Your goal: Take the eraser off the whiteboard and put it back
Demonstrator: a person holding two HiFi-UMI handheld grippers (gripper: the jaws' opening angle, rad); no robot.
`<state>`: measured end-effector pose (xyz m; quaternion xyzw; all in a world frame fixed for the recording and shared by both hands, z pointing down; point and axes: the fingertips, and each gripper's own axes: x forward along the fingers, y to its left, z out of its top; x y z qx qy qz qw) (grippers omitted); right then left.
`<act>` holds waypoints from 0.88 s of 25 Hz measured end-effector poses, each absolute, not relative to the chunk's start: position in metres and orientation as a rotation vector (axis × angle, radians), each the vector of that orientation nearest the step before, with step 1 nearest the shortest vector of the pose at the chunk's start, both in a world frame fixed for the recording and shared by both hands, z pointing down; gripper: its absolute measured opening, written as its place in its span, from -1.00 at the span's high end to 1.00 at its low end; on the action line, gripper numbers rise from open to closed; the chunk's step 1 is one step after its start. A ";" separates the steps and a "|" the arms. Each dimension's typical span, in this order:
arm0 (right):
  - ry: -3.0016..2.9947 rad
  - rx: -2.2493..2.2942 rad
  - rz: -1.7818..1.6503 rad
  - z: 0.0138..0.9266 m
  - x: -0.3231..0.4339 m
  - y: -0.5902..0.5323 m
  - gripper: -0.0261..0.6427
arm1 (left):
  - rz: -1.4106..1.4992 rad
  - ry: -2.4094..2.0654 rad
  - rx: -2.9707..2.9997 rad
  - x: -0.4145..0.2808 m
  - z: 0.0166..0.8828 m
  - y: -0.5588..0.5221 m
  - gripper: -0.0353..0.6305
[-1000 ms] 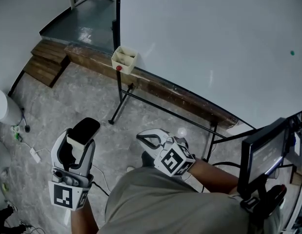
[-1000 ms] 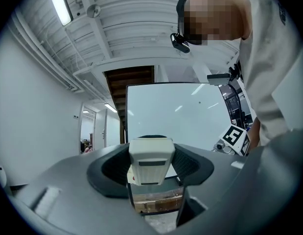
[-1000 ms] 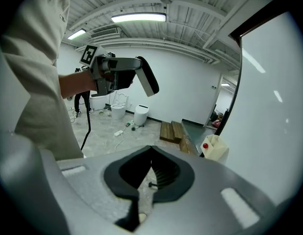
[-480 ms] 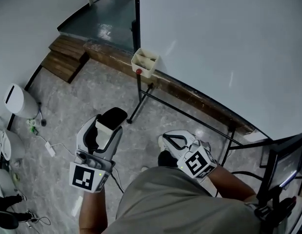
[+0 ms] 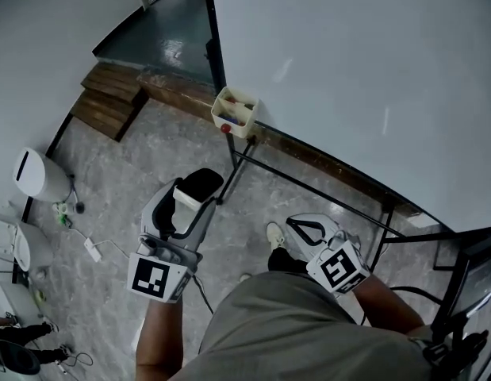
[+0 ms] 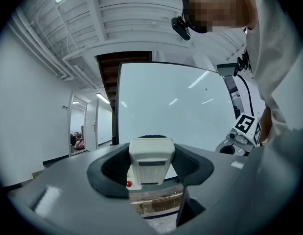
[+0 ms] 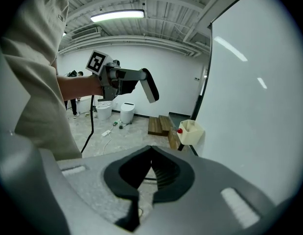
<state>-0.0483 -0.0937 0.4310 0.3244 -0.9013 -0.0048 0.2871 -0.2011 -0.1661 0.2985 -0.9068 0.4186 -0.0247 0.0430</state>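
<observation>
Eraser (image 6: 150, 159) gripped between the left hand-held gripper's (image 5: 193, 194) jaws, before the whiteboard (image 5: 372, 70); right hand-held gripper (image 5: 296, 225) clenched on nothing; cream tray (image 5: 243, 128) perhaps holds markers.

A: Where is the eraser (image 5: 199, 184)?
B: Between the left claw's (image 5: 189, 201) jaws, before the whiteboard (image 5: 348, 70), apart from the box (image 5: 235, 111) hanging at its lower left corner.
A: And the right claw (image 5: 302, 228)?
B: Right of the left one, nearer the person; wooden steps (image 5: 106, 105) lie left of the box
</observation>
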 end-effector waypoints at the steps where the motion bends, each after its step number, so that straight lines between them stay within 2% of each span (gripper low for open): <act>1: -2.406 0.874 -0.008 0.432 -0.045 -0.097 0.91 | -0.059 1.277 -2.773 -0.198 0.297 -0.172 0.11; 9: -2.386 0.915 0.047 0.440 -0.018 -0.129 0.91 | -0.189 1.267 -2.803 -0.177 0.320 -0.217 0.11; 14: -2.379 0.926 0.080 0.446 -0.002 -0.145 0.91 | -0.143 1.253 -2.810 -0.157 0.323 -0.246 0.11; 22: -2.362 0.944 0.112 0.451 0.022 -0.172 0.91 | -0.245 1.328 -2.805 -0.145 0.348 -0.292 0.11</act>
